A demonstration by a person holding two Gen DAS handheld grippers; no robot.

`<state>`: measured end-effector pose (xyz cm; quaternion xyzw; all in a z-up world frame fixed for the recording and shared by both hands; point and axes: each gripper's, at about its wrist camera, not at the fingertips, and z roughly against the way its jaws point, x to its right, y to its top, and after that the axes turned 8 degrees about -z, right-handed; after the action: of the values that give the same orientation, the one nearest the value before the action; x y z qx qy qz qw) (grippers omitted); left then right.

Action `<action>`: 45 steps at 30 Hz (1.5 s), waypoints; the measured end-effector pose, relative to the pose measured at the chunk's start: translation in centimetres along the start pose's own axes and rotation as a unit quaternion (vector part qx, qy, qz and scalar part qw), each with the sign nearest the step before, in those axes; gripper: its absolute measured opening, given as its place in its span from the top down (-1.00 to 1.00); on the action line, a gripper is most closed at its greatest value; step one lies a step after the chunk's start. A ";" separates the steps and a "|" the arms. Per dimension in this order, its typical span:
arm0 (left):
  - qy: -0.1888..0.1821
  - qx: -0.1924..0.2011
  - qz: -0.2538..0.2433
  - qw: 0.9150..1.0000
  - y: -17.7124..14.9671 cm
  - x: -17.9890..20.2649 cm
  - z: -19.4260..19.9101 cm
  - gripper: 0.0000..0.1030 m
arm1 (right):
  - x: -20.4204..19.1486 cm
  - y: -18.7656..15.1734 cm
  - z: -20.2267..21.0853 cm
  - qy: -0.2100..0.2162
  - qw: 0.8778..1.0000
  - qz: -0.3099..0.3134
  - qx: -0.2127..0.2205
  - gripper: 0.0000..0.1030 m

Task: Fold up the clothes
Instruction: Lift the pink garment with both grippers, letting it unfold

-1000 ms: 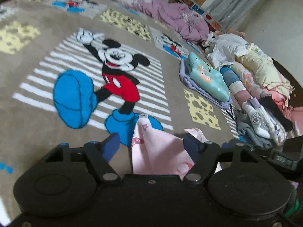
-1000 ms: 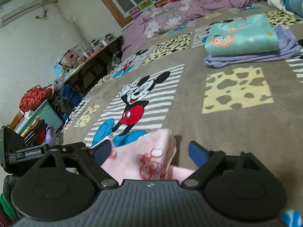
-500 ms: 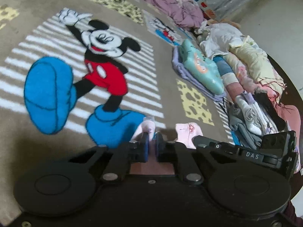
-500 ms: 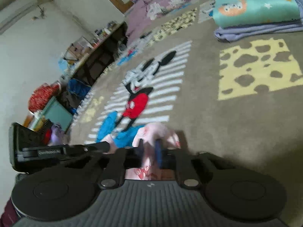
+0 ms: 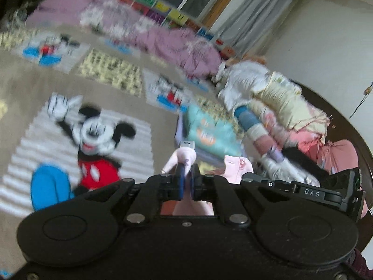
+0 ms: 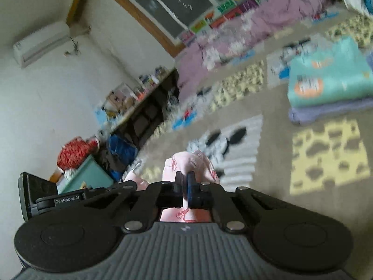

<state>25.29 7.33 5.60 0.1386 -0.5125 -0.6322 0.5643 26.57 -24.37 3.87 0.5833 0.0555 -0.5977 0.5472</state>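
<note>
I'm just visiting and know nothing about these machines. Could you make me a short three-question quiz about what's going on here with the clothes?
1. True or false: both the left gripper and the right gripper are shut on the pink garment.
2. What lies directly under the folded teal top? A) a purple folded cloth B) a red bag C) a yellow towel
3. Fill in: the cartoon mouse on the blanket wears ___ shorts.

Key: 1 true; 2 A, the purple folded cloth; 3 red.
</note>
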 end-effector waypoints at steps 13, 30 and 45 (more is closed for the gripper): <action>0.036 0.111 -0.106 0.987 11.4 6.3 0.1 0.95 | -6.3 11.1 2.0 0.013 0.989 0.072 0.128 0.90; 0.081 0.053 -0.136 0.986 0.5 4.4 -2.5 0.95 | 0.5 4.5 -0.4 -0.043 0.988 0.080 0.121 0.90; 0.086 -0.028 -0.074 0.993 -12.4 5.3 1.6 0.95 | 3.8 -10.5 4.2 -0.072 0.993 -0.027 0.086 0.90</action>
<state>15.30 1.60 -1.54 0.2140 -0.4325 -0.6719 0.5619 17.37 -25.42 -3.71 0.5820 -0.0194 -0.6553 0.4811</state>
